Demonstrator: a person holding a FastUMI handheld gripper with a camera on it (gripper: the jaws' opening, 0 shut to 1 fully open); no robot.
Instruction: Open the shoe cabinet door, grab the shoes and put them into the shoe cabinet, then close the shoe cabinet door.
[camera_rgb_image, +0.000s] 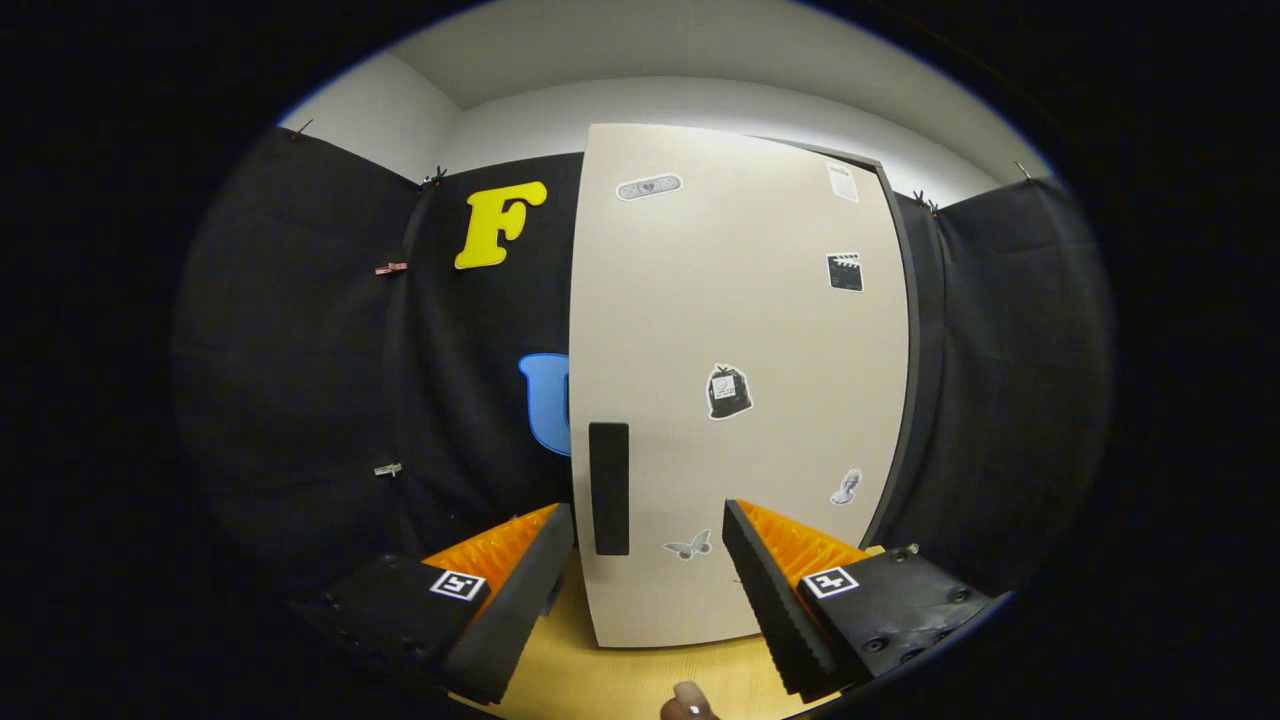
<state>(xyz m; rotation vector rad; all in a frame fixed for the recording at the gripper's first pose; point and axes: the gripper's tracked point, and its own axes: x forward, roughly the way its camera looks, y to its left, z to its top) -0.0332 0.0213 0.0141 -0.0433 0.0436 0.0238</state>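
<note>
The shoe cabinet's beige door (740, 380) stands tall straight ahead of me, carrying several small stickers. A dark vertical handle (609, 488) sits low along its left edge. The door looks nearly flush with the dark cabinet frame (905, 330) showing along its right side. My gripper (648, 525) is open, and the handle shows just ahead in the gap, close to the left finger. Nothing is held between the fingers.
A light wooden floor (620, 670) runs under the cabinet. Black cloth walls (300, 380) enclose the booth on the left and right. A fingertip of a person's hand (687, 703) shows at the bottom, between the fingers.
</note>
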